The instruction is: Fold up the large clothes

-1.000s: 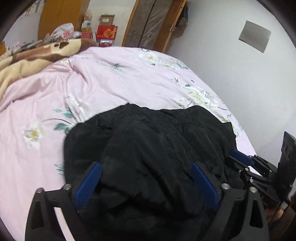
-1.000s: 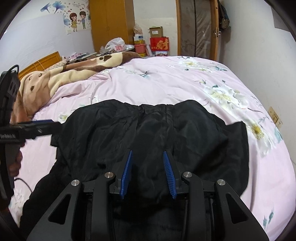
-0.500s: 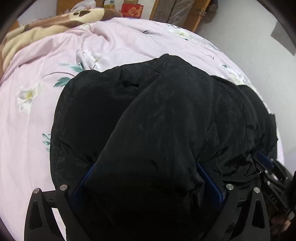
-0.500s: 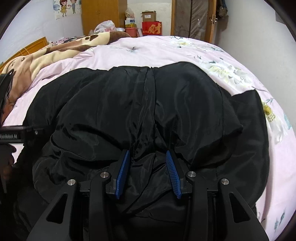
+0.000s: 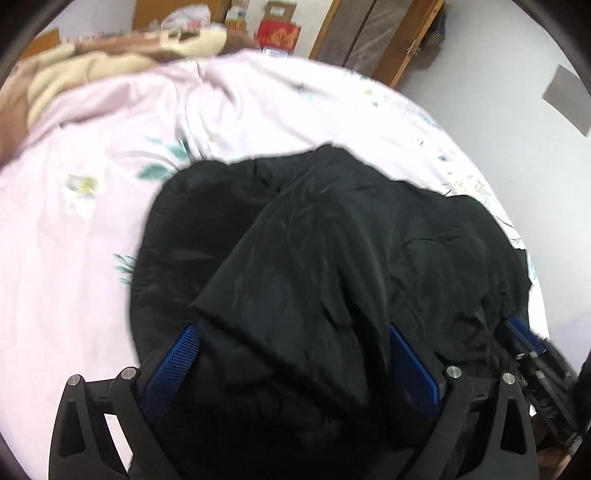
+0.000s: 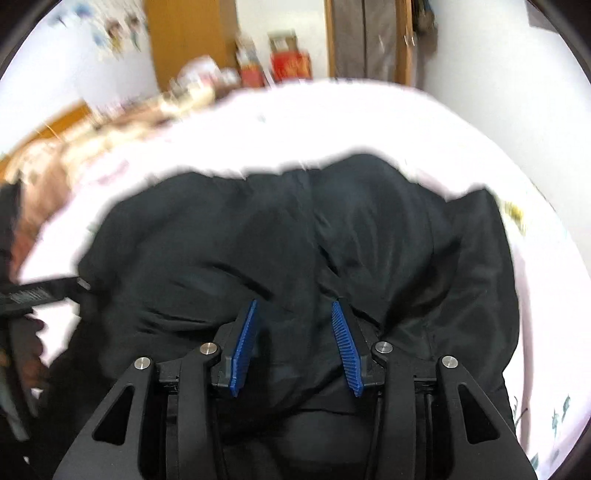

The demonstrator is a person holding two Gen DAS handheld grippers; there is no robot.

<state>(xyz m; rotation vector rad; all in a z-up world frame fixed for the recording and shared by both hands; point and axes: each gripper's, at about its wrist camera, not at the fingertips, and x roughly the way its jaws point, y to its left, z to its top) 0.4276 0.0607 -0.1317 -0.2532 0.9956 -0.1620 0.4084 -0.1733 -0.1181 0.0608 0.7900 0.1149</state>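
Note:
A large black jacket [image 5: 332,258] lies bunched on a pink flowered bedsheet [image 5: 92,221]; it also fills the right wrist view [image 6: 295,240]. My left gripper [image 5: 291,354] is wide open, its blue pads either side of a raised fold of the jacket that drapes over them. My right gripper [image 6: 293,332] stands partly open with black fabric between its blue pads; its jaws do not press on it. The right gripper shows at the lower right of the left wrist view [image 5: 528,343]. The left gripper shows at the left edge of the right wrist view [image 6: 44,291].
A beige and brown blanket [image 5: 92,62] lies at the bed's far left. Red boxes [image 5: 277,33] and a wooden wardrobe [image 6: 184,40] stand beyond the bed. A white wall [image 5: 498,92] runs along the bed's right side. Both views are motion-blurred.
Both grippers have pulled back and lifted a little, so more bedsheet shows beyond the jacket. The fold still drapes over the left gripper. The right gripper's gap looks slightly wider.

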